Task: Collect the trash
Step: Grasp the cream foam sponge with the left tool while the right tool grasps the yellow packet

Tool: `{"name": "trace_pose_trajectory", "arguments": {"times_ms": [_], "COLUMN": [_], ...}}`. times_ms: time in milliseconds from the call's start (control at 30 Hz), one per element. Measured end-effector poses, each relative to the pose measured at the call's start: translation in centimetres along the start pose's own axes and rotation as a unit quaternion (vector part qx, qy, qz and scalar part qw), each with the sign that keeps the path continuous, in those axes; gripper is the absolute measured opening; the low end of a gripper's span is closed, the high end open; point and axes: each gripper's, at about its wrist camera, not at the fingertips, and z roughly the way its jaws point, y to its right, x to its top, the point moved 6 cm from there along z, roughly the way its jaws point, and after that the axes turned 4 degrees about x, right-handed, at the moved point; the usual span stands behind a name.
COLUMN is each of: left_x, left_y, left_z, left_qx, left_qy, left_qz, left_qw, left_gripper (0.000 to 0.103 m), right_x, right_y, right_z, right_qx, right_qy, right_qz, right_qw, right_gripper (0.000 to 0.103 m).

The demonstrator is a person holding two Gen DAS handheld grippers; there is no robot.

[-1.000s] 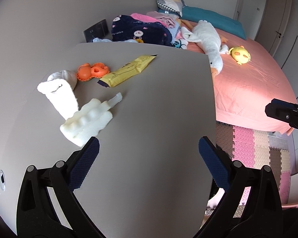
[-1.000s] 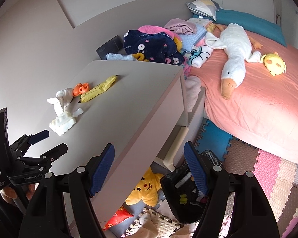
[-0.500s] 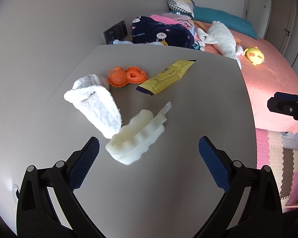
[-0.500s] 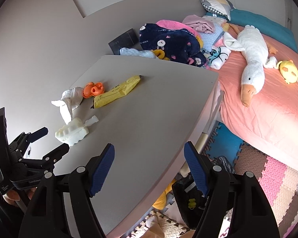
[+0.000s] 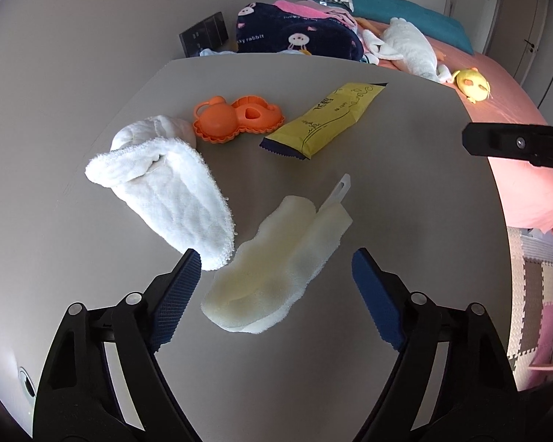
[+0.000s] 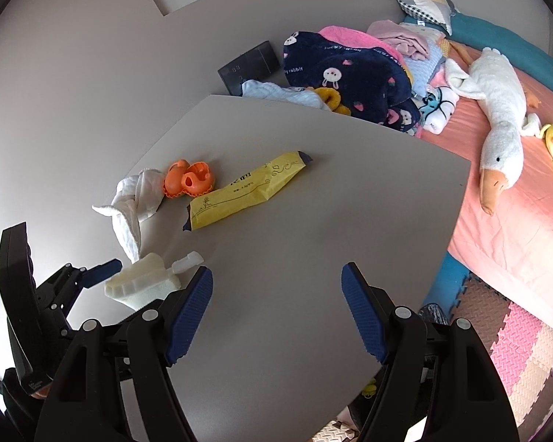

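A: Item one, the trash nearest you: a pale foam piece (image 5: 276, 280) with a small plastic tab, lying flat on the bench (image 5: 405, 191). Where is your left tool (image 5: 276, 287)?

B: Straddling it. Your left tool's jaws have just been closing, with the foam between them, but the pads stand clear on both sides, so nothing is gripped yet.

A: Item two?

B: A white cloth (image 5: 166, 191), its near corner touching the foam just beside your left pad. That likely explains your steep approach: it should keep the cloth out of the pinch.

A: Item three?

B: A yellow wrapper (image 6: 245, 191), farther back, well apart from the foam. Probably trash too. Beside it sits an orange toy (image 6: 190, 182), touching the cloth.

A: And your right tool (image 6: 276, 309)?

B: Jaws wide, holding nothing, over bare bench, lined up roughly toward the wrapper. Beyond the far edge lies the bed (image 6: 516, 243).
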Motion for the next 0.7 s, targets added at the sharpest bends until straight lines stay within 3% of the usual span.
{"name": "trace_pose_trajectory", "arguments": {"times_ms": [67,167,433,700], "left_x": [-0.2,-0.6,-1.3,-1.4], "left_y": [0.0,-0.2,-0.4,-0.5], "left_z": [0.5,1.2,1.3,0.4], "left_qx": [-0.007,-0.015,-0.027,-0.042], "left_qy": [-0.008,-0.021,-0.02,-0.002], "left_qz": [-0.001,-0.008,-0.025,-0.033], "left_qw": [0.9999,0.9996,0.9991,0.9986], "left_gripper": [0.068,0.061,0.061,0.03], "right_x": [0.5,1.1,2.5,4.3], "right_y": [-0.5,-1.0,-1.3,-0.5], "right_z": [1.1,2.6,6.0,8.4], "right_qx": [0.005,0.008,0.01,0.016], "right_qy": [-0.006,-0.018,-0.036,-0.038], "right_qz": [0.002,0.0,0.008,0.067], "right_qw": [1.0,1.0,0.999,0.997], "right_gripper": [0.073,0.073,0.073,0.073]}}
